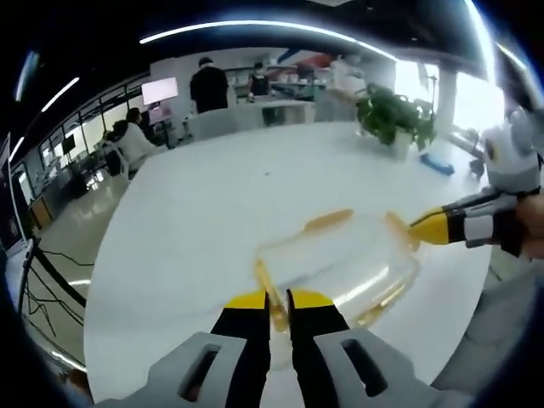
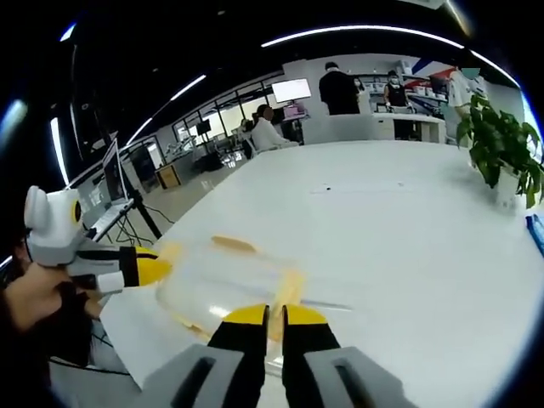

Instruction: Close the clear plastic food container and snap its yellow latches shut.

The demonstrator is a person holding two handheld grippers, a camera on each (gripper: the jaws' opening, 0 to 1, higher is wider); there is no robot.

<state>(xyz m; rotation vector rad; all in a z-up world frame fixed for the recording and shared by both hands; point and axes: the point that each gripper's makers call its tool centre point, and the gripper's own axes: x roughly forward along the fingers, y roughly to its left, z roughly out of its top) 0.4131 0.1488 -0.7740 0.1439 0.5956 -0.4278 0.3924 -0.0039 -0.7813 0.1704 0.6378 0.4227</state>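
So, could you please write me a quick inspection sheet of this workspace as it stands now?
Surface: white table, glossy, bare around the job.
Job's things: clear container lying flat; yellow latches at its edges; whether snapped, cannot tell.
Clutter: potted plant and a blue item at the far edge.
Grippers: left gripper pinching a near-edge latch; right gripper pinching the opposite latch.
Cables: black cables on the floor.
Surroundings: open office, monitor, people beyond.
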